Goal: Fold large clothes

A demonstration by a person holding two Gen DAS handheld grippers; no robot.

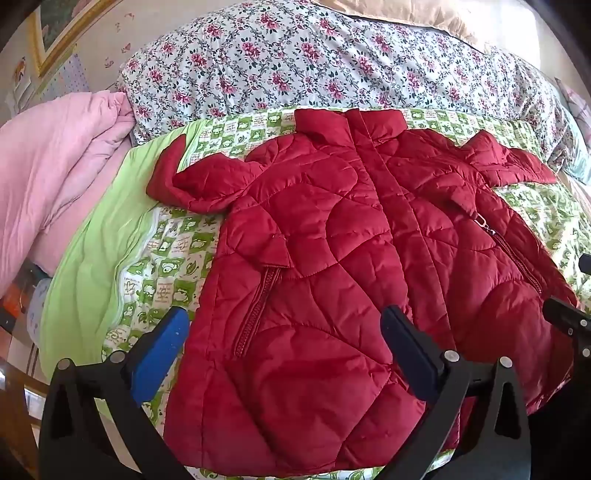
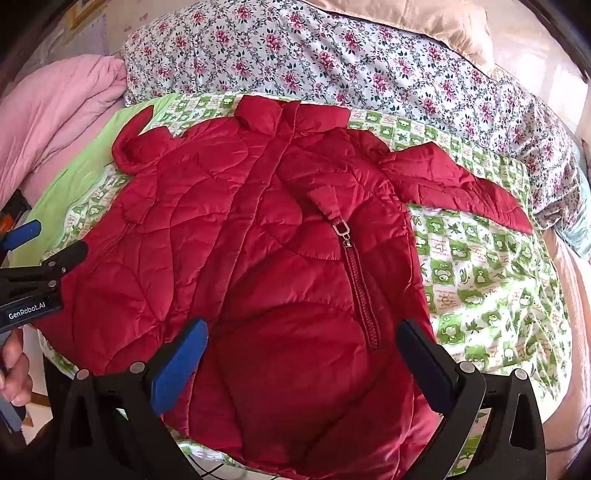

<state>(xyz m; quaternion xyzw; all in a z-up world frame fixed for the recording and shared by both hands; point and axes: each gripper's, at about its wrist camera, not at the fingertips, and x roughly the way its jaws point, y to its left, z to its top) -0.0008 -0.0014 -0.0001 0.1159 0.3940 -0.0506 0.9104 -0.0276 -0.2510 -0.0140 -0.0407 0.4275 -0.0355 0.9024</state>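
A red quilted jacket [image 1: 325, 258] lies front up on a green patterned sheet [image 1: 155, 266], collar toward the far side, both sleeves bent near the shoulders. My left gripper [image 1: 284, 328] is open and empty, hovering over the jacket's lower left part. My right gripper [image 2: 303, 339] is open and empty over the jacket [image 2: 258, 240], near the zipped pocket [image 2: 364, 295]. The left gripper also shows at the left edge of the right wrist view [image 2: 37, 254], and the right gripper at the right edge of the left wrist view [image 1: 570, 317].
A floral duvet [image 1: 314, 59] is piled behind the jacket. A pink blanket [image 1: 55, 166] lies at the left. A beige pillow [image 2: 406, 22] sits at the back. The sheet [image 2: 491, 280] extends to the right of the jacket.
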